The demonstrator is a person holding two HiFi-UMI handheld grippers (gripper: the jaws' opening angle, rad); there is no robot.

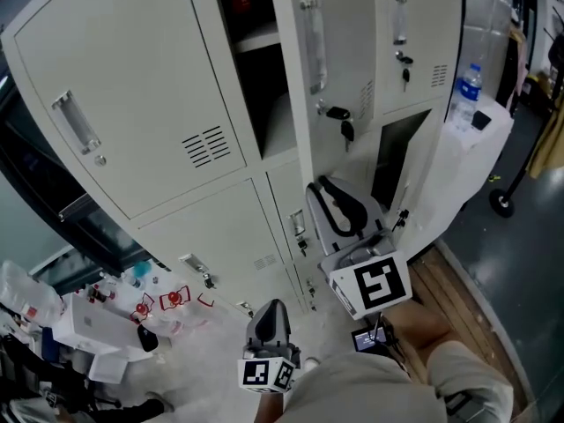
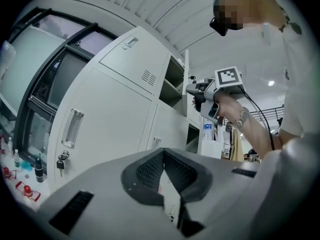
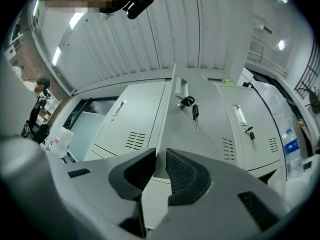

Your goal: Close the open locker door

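Lockers fill the far side. On the left, low and near, the left claw (image 1: 269, 314) hangs by the person's body. Its two jaws are pressed together at the tips and it holds nothing. It is well away from the lockers.

Next comes the open locker (image 1: 251, 60), dark inside, with a shelf. The door (image 1: 324, 69) swings out from its right side, so only its thin edge faces us. Keys (image 1: 346, 129) hang from its lock.

Below the keys is the right claw (image 1: 319, 186). It reaches up to the bottom of the door. Its jaws are almost together, and the door's thin edge sits in the small gap between them. I think it is pinching the door.

So the closing step is just starting. Next, the right claw needs to push the door left, over the dark hole, until it sits flat.

Far right, a bottle (image 1: 467, 86) stands on a white box.
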